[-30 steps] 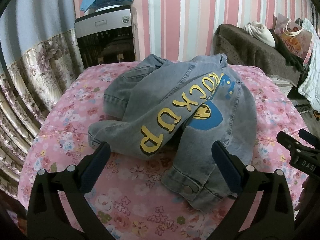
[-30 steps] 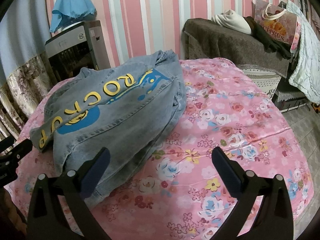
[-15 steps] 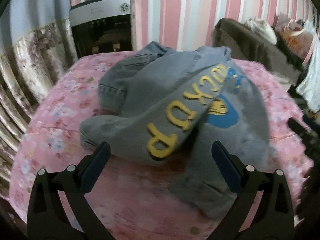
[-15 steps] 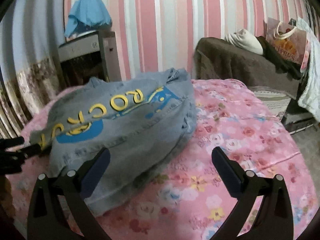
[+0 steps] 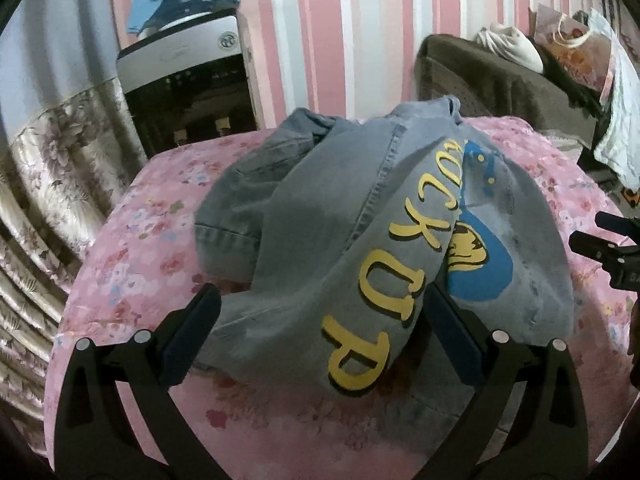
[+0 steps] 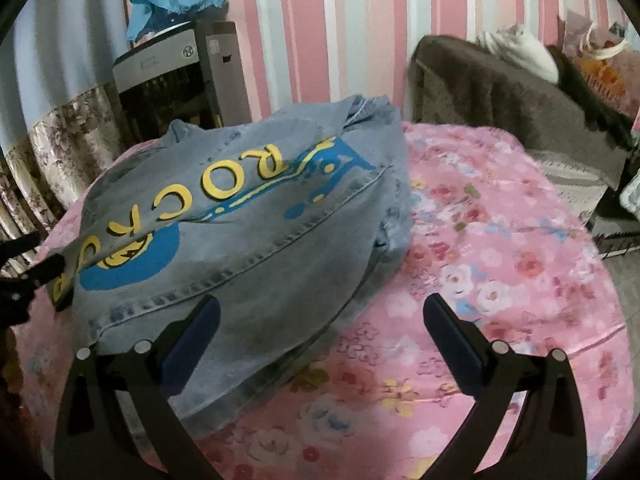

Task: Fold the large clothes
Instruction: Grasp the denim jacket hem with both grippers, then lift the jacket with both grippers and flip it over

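A grey-blue denim jacket [image 5: 320, 208] with yellow letters and a blue print lies bunched on a pink floral bedspread [image 5: 132, 264]. My left gripper [image 5: 320, 312] is open, low over the near end of the jacket. The lettered fold lies between its two fingers [image 5: 192, 336]. In the right wrist view the same jacket [image 6: 248, 240] covers the left half of the bedspread [image 6: 500, 280]. My right gripper [image 6: 320, 316] is open at the jacket's near hem; its left finger [image 6: 192, 344] is over denim and its right finger over bare bedspread. Each gripper shows at the other view's edge.
A water dispenser [image 5: 188, 80] with a blue cloth on top stands behind the bed against the striped wall. A floral curtain [image 5: 48, 168] hangs at the left. Brown-covered furniture [image 5: 500, 80] with bags and clothes is at the back right.
Both grippers have moved forward and lower toward the jacket. The lettered fold now sits between the left gripper's fingers, and the hem has reached the right gripper's left finger.
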Demonstrator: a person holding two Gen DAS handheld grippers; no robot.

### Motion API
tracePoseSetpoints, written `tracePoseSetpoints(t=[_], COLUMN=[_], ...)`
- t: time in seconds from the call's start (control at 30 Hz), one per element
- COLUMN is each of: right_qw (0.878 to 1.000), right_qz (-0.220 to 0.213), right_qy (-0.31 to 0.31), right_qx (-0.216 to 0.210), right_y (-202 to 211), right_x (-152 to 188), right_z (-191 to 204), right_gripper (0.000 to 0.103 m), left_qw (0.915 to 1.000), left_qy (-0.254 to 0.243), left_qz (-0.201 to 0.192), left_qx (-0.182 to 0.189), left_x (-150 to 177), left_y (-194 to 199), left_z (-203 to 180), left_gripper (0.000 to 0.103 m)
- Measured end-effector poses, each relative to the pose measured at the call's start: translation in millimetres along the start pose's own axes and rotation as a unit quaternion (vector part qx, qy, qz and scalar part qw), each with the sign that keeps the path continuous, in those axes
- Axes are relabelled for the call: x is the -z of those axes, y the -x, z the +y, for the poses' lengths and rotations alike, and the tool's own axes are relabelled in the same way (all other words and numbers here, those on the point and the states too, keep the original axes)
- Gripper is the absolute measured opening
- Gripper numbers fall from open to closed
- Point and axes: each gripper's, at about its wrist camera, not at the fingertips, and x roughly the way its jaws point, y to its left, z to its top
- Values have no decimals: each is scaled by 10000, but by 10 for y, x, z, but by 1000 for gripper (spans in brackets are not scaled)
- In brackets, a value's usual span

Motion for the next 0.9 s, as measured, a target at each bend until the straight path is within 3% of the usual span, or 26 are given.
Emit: tracePoseSetpoints(t=[0.27,0.3,0.43,0.57,0.6,0.7,0.73,0.77,0.8,0.87,0.9], right_qw=[9993,9991,9969,9962,9959,9956,9947,9935,9920,9928,9939], right_qz=[188,237,514,623,626,659,707,746,787,686,611], right_qy=[-180,-199,-299,-256,-259,-169,-174,-203,-226,-140,-9], right_qx=[-267,-286,-521,-553,-602,-647,-730,-834,-956,-974,-919], right_y=[-102,-124,-235,-269,-269,-287,-309,-335,-360,-354,-337], right_x=[79,86,152,187,190,174,173,168,169,159,140], right_z=[-2,-7,3,64,84,148,159,167,180,224,255], right_gripper=[101,97,56,53,48,44,37,32,20,10,7], left_qw=[9999,10000,9998,9998,9998,9993,9991,9988,9982,9954,9929], left_qy=[69,35,-107,-149,-139,-192,-234,-293,-333,-314,-276], left_qz=[83,68,43,92,115,209,226,252,325,519,604], left_qx=[86,56,-131,-28,30,240,263,287,376,737,987], left_x=[63,66,87,132,142,161,168,171,174,173,163], left_y=[-88,-87,-103,-122,-125,-181,-203,-239,-294,-371,-399], left_z=[63,75,105,151,162,176,167,158,152,147,146], left_gripper=[100,100,100,97,96,89,88,83,79,41,34])
